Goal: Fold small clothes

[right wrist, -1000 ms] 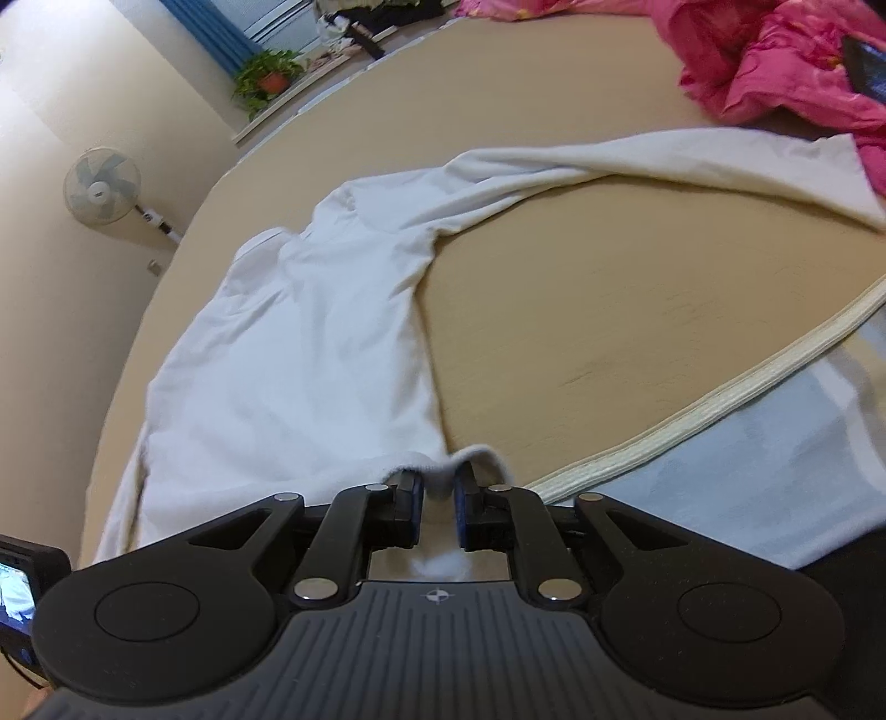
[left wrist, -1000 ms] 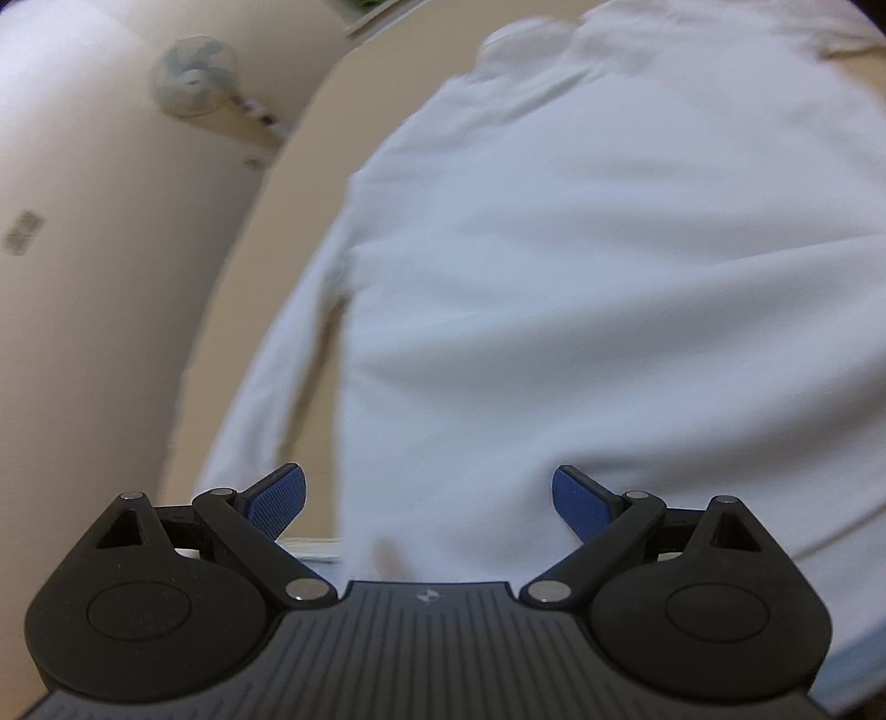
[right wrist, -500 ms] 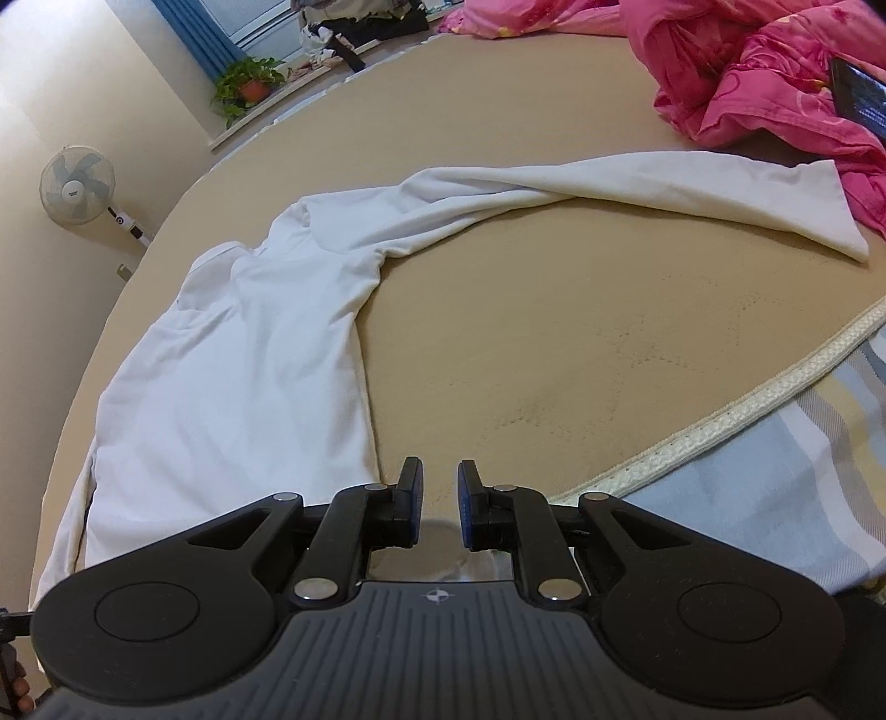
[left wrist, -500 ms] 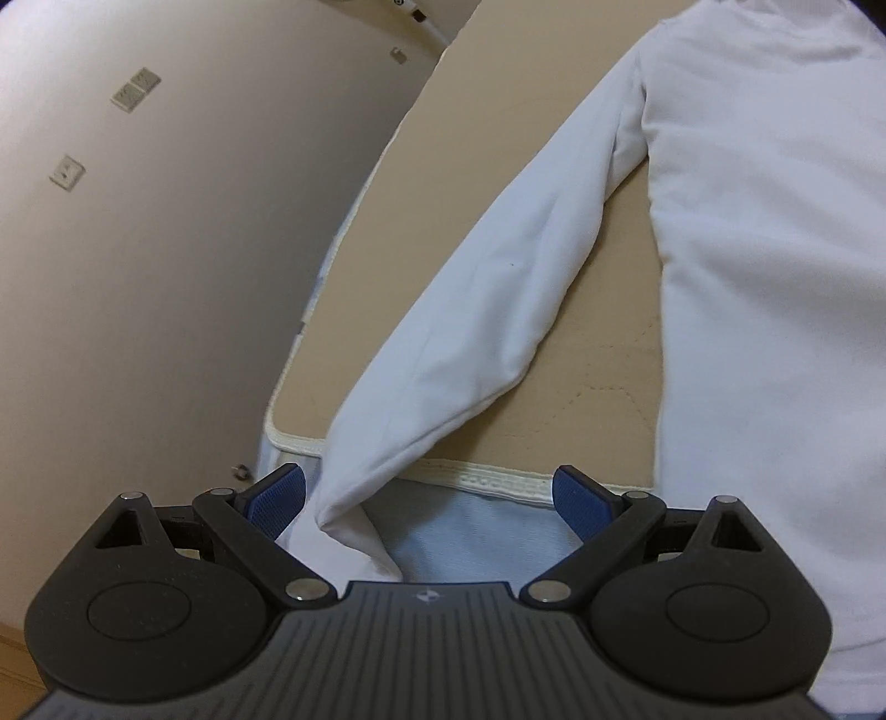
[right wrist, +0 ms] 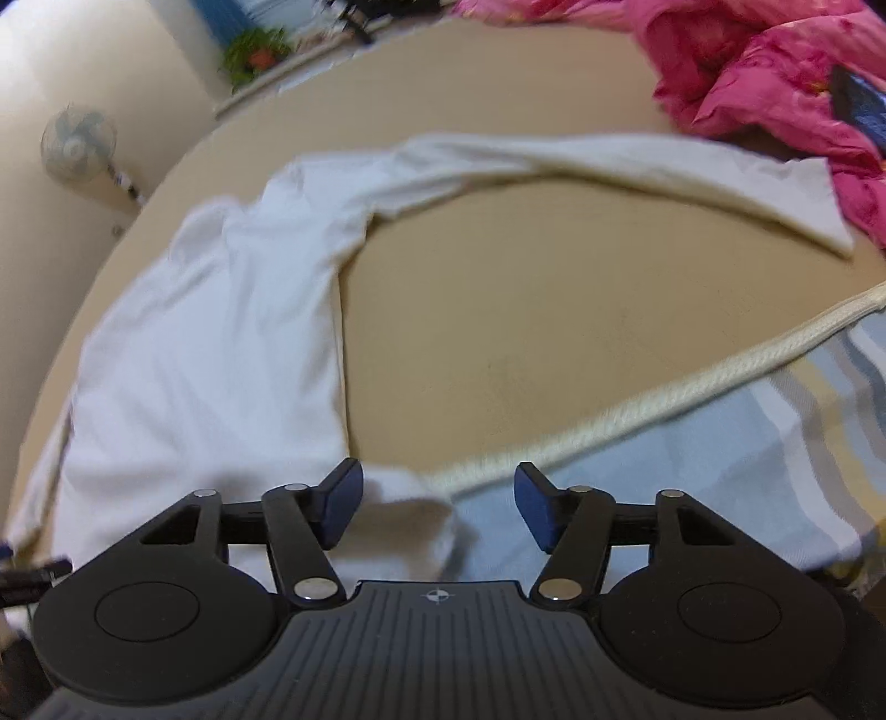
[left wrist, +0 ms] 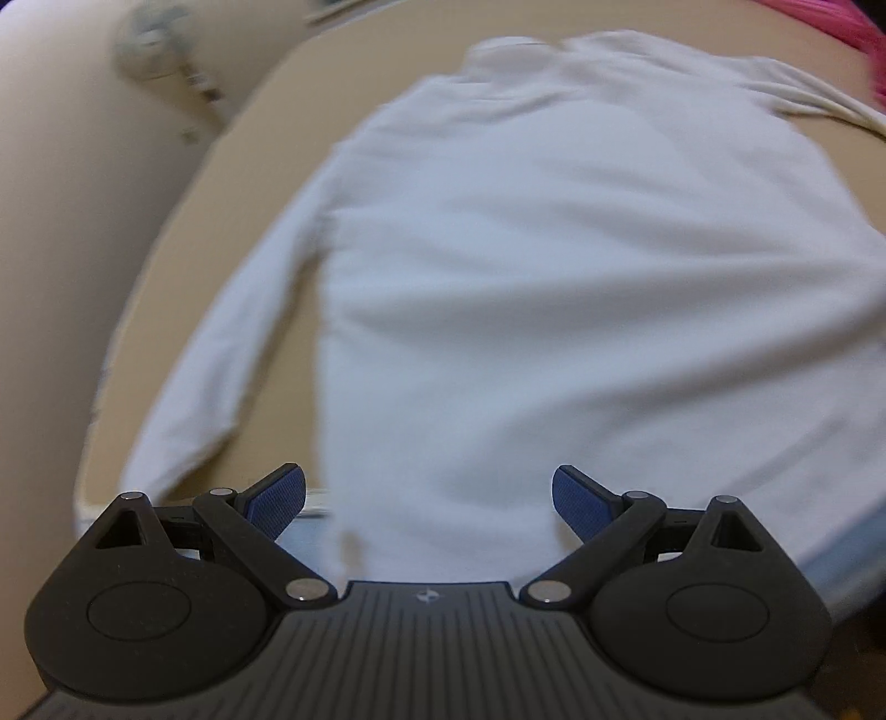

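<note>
Lying flat on the tan mat (right wrist: 554, 310): white shirt (left wrist: 554, 288) | left gripper (left wrist: 428, 501) spread wide, empty | right gripper (right wrist: 437, 507) spread over the hem corner (right wrist: 415, 498)

No readable txt, labels or nos. in either view.

Setting was a home bedroom: a tan bed pad (right wrist: 554, 332) with piped edge over a striped sheet (right wrist: 720, 471), a rumpled pink quilt (right wrist: 775, 83), a standing fan (right wrist: 77, 144), and a potted plant (right wrist: 255, 50) by the window.
</note>
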Motion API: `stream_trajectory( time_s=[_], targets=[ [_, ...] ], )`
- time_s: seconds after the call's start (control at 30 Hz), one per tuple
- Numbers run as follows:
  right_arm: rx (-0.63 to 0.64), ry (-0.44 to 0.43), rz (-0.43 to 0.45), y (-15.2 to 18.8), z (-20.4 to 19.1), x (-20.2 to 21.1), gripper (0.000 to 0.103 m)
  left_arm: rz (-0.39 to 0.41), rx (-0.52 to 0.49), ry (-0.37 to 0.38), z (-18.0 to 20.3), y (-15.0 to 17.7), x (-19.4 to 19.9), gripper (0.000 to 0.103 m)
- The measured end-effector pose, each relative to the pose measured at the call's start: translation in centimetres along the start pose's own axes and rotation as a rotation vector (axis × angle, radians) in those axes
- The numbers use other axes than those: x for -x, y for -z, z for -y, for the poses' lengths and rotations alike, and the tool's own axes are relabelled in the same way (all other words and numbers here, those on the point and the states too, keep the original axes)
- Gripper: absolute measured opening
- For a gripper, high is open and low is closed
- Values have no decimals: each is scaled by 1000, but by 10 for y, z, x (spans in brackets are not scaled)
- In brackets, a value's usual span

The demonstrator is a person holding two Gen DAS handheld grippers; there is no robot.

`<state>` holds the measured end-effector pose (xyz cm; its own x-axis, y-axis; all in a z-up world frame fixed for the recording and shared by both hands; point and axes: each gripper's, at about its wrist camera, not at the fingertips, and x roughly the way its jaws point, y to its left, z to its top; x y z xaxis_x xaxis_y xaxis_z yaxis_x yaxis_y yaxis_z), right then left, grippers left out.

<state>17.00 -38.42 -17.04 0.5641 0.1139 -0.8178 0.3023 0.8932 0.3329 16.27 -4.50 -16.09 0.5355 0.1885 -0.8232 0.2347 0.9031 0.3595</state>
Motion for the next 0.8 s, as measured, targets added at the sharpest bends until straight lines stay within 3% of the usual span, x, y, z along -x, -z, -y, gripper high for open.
stream_trajectory(
  time_s=[0.13,0.17,0.2,0.37,0.6,0.7,0.8],
  targets=[
    [24,-11,-82,5,-4,-26,59,19,-107,53,31,6,3,98],
    [38,-4,-97,4,-8,-31,38,19,-123,58,37,5,1,98],
    [59,10,-93,3,-14,-33,3,19,-139,60,45,3,0,98],
    [179,8,23,-6,-47,0,5,89,-194,136,81,-15,8,98],
    [120,-87,96,-17,-46,51,5,185,-282,261,152,-49,23,98],
    [113,-112,115,-20,-48,62,5,219,-254,124,167,-52,18,98],
    [115,-99,132,-20,-45,64,5,159,-126,54,141,-55,2,98]
  ],
)
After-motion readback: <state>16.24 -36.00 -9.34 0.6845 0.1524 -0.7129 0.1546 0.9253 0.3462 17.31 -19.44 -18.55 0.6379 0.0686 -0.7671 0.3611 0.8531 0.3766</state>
